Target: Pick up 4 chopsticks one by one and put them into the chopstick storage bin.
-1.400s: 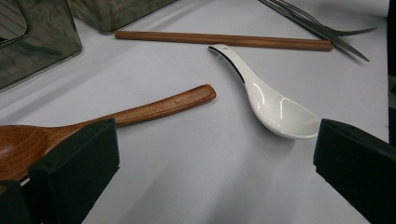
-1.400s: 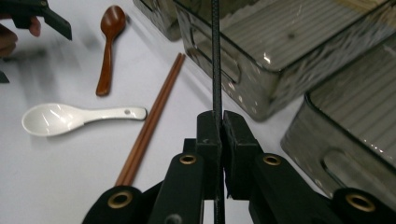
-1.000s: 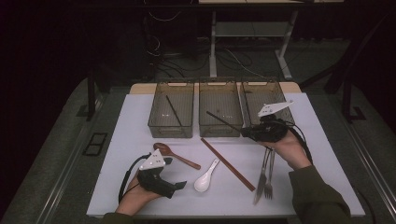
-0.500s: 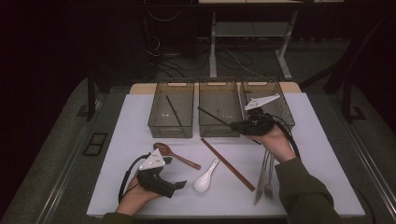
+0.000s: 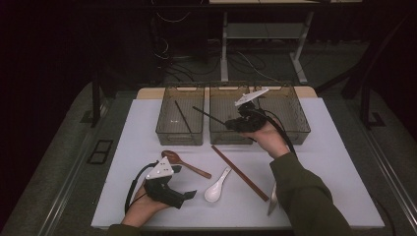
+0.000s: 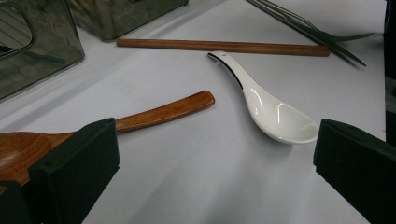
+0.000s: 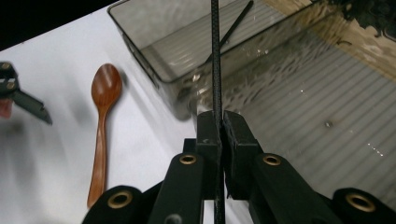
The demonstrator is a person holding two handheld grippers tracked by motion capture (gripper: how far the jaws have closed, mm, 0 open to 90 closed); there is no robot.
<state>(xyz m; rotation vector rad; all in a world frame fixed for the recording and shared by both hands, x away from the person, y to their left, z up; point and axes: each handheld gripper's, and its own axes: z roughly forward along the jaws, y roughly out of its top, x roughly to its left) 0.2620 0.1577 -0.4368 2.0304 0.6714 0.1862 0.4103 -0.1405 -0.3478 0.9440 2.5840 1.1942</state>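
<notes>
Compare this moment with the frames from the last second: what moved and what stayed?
The right gripper, shut on the black chopstick, carried it left, from the right bin to above the middle bin, its tip nearing the left bin. The left gripper stayed open on the table; wooden spoon and white spoon unmoved.

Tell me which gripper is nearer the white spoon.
Left. The left gripper rests on the table just left of the white spoon, fingers open toward it. The right gripper is up over the middle bin, holding a black chopstick.

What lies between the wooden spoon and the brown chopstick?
The white spoon lies between the wooden spoon and the brown chopstick, apart from both, as the left gripper view shows.
</notes>
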